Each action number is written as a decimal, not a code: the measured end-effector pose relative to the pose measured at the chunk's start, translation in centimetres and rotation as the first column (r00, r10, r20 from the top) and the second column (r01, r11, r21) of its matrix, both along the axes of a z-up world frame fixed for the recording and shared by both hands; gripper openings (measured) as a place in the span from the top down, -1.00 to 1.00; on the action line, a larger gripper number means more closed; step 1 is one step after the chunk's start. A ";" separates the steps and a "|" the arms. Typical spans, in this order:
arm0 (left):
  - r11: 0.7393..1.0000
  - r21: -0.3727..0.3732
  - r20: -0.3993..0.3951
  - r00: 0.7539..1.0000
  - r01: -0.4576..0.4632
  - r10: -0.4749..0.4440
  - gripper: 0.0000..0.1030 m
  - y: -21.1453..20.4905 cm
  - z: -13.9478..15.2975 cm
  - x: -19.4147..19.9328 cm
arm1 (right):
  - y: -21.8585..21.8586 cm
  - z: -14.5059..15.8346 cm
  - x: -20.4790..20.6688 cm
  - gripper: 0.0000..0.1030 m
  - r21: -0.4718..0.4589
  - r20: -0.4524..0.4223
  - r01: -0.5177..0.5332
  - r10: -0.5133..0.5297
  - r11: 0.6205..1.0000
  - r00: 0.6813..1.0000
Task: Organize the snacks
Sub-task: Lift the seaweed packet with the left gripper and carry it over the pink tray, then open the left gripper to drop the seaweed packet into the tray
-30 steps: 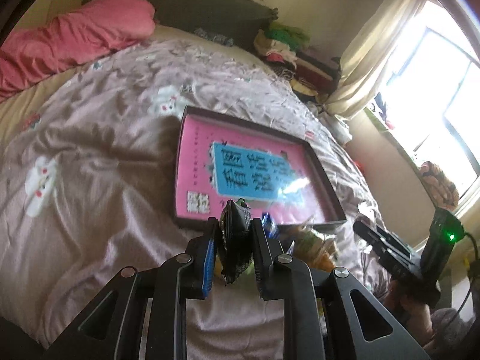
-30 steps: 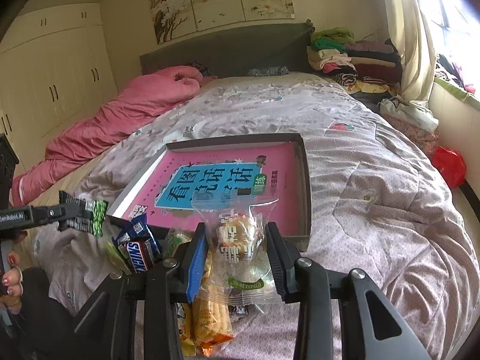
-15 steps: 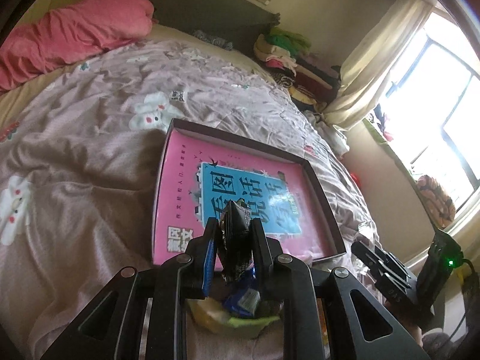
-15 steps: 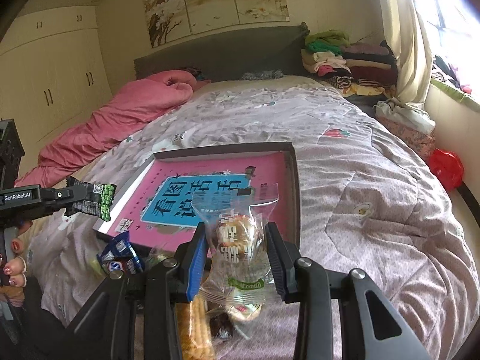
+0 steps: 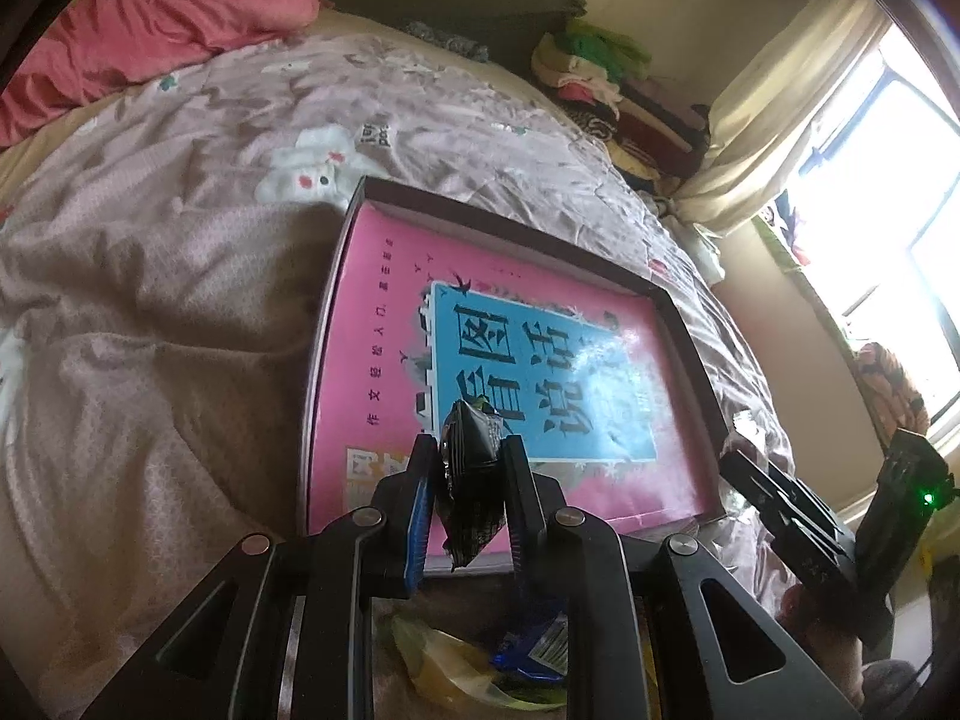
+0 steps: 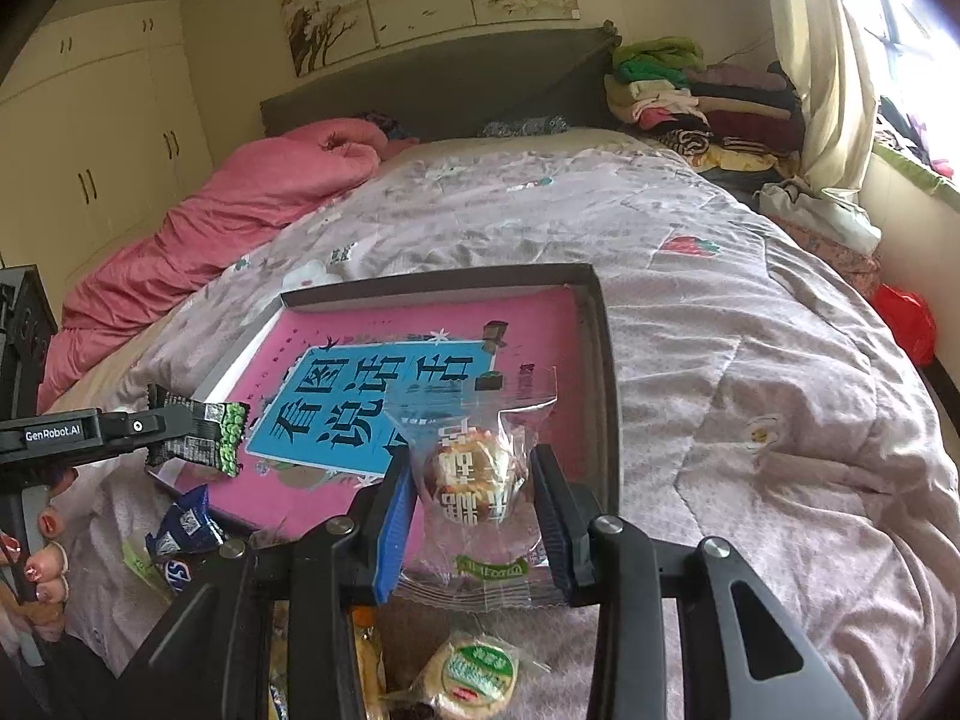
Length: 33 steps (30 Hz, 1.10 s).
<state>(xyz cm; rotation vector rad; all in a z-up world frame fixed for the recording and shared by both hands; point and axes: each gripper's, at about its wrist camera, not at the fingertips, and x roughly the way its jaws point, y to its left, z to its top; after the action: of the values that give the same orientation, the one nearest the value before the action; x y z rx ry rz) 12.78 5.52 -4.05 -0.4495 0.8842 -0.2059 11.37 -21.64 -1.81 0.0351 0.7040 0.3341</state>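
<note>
My left gripper (image 5: pixel 465 450) is shut on a small black snack packet (image 5: pixel 471 480) with a green end, held over the near edge of the shallow dark tray (image 5: pixel 510 228). The same packet (image 6: pixel 201 435) juts from the left gripper (image 6: pixel 150 426) at the left of the right wrist view. My right gripper (image 6: pixel 474 474) is shut on a clear-wrapped round pastry (image 6: pixel 474 477), just short of the tray (image 6: pixel 606 360). A pink and blue book (image 6: pixel 420 396) lies flat inside the tray.
Loose snacks lie on the quilt before the tray: a blue Snickers packet (image 6: pixel 183 534), a yellow-green bag (image 5: pixel 444 666), a round green-labelled pastry (image 6: pixel 477 672). A pink duvet (image 6: pixel 240 204) lies at the left, folded clothes (image 6: pixel 690 96) at the headboard's right. A hand (image 6: pixel 42 558) holds the left gripper.
Both grippers have moved forward toward the tray with their snacks still held. The left one now hangs over the tray's near edge, and the loose snacks have slid below it in view.
</note>
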 end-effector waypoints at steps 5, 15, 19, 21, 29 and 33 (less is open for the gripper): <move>1.000 -0.016 -0.007 1.000 0.017 -0.018 0.57 0.0 -0.2 0.0 | 0.2 -0.9 0.8 0.25 -0.019 -0.017 0.010 -0.010 1.000 1.000; 0.999 -0.020 -0.022 0.999 0.031 -0.032 0.57 -0.4 -0.6 0.1 | -0.1 -1.7 1.0 0.25 -0.036 -0.039 0.029 -0.031 0.999 0.999; 1.000 -0.013 -0.033 0.999 0.026 -0.026 0.56 -0.2 -0.8 0.2 | -0.4 -1.8 1.1 0.25 -0.036 -0.048 0.041 -0.042 0.999 0.998; 1.000 -0.012 -0.035 0.999 0.026 -0.026 0.55 -0.2 -0.9 0.2 | -0.5 -1.8 1.1 0.25 -0.032 -0.056 0.045 -0.047 0.998 0.997; 0.999 0.020 -0.039 0.999 0.029 -0.028 0.49 -0.6 -1.2 0.4 | -1.2 -1.7 0.6 0.25 -0.055 -0.055 0.068 -0.071 0.996 0.996; 0.999 0.021 -0.035 0.999 0.041 -0.041 0.43 -0.9 -1.3 0.4 | -1.5 -1.6 0.4 0.25 -0.045 -0.049 0.075 -0.077 0.996 0.996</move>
<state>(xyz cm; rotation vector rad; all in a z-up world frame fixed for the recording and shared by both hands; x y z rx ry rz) 13.16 4.58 -5.34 -0.4155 0.9291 -0.2263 11.74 -23.12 -3.38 0.0293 0.7584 0.2456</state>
